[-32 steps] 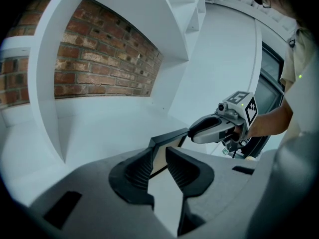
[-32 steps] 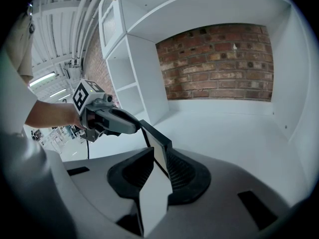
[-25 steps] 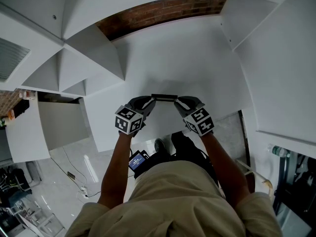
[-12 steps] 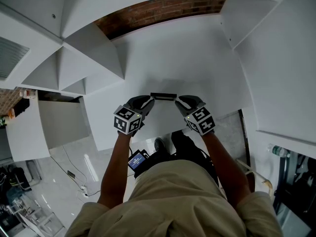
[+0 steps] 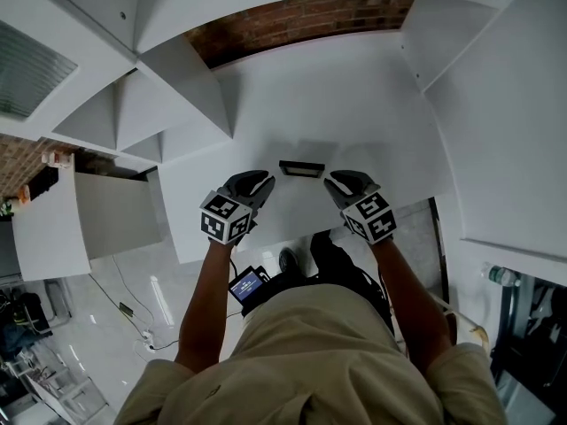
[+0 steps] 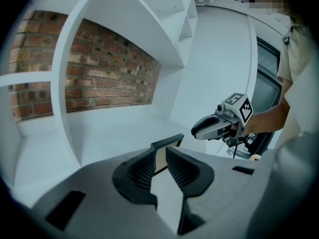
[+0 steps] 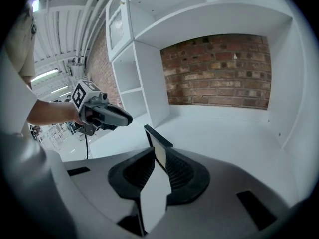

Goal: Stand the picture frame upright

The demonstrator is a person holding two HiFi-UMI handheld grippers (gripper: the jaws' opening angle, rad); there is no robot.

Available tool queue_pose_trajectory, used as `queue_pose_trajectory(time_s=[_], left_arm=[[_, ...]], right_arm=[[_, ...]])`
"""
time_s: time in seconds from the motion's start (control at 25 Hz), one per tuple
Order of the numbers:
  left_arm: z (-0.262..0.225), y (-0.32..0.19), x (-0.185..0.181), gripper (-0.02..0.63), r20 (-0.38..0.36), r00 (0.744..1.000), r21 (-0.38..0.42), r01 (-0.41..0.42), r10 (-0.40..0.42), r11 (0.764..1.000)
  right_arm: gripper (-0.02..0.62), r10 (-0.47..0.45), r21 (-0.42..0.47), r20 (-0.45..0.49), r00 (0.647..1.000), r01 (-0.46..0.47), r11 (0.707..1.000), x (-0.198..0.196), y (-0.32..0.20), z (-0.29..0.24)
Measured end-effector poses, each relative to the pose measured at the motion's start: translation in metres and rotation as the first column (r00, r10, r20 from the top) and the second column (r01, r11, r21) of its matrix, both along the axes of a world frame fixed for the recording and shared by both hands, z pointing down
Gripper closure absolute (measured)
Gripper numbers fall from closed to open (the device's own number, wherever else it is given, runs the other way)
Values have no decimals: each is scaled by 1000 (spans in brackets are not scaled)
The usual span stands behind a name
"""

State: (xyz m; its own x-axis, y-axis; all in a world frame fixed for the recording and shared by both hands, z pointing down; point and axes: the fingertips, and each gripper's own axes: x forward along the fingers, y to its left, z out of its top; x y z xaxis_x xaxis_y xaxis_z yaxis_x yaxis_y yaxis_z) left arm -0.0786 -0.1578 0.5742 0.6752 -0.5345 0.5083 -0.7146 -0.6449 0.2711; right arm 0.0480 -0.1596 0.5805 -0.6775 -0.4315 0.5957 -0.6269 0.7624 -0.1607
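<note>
A small black picture frame point(image 5: 301, 168) stands upright on the white shelf board point(image 5: 372, 140), with a gripper at each end. My left gripper point(image 5: 266, 182) is open and a short way off the frame's left end. In the left gripper view the frame point(image 6: 168, 142) shows beyond the gap between its jaws. My right gripper point(image 5: 332, 180) is open, its tips close to the frame's right end. Its jaws have just closed a little. In the right gripper view the frame point(image 7: 158, 137) rises just ahead of the jaws, with no pad pressing on it.
The shelf unit has a brick back wall point(image 5: 301, 20), white dividers point(image 5: 190, 87) at the left and a side panel point(image 5: 505, 104) at the right. The board's front edge point(image 5: 292, 237) runs just behind my grippers. Cables and a small screen point(image 5: 246, 286) lie on the floor below.
My left gripper has drawn back from the frame's left end and risen a little. The frame now stands apart from it. My right gripper has stayed by the right end.
</note>
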Motion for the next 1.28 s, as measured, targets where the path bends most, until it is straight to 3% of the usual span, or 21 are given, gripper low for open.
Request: queue_pose_trajectory(time_s=[0.2,0.32,0.6,1.12,1.28], left_arm=[[-47,24,-15,555,-10,1000,128,12,-11,992],[-76,45,-24,592,-20,1000,207,4,0,978],[-139,102,-42,598,-45,998,330,-19,36,944],[-211,193,-48,598,-42,997,424,-36,59,905],[-209,223,-43,598,-40,999,409,-12,30,913]], right_arm=[[589,-10,74,32,999,8,997,-11,27,-45],[592,-24,132,27,999,20,991,-19,50,-73],[592,10,248,47,999,-21,969,-27,109,-141],[592,33,343,115,993,-71,937,-13,205,-220],[592,11,335,125,992,-53,941,-8,234,-219]])
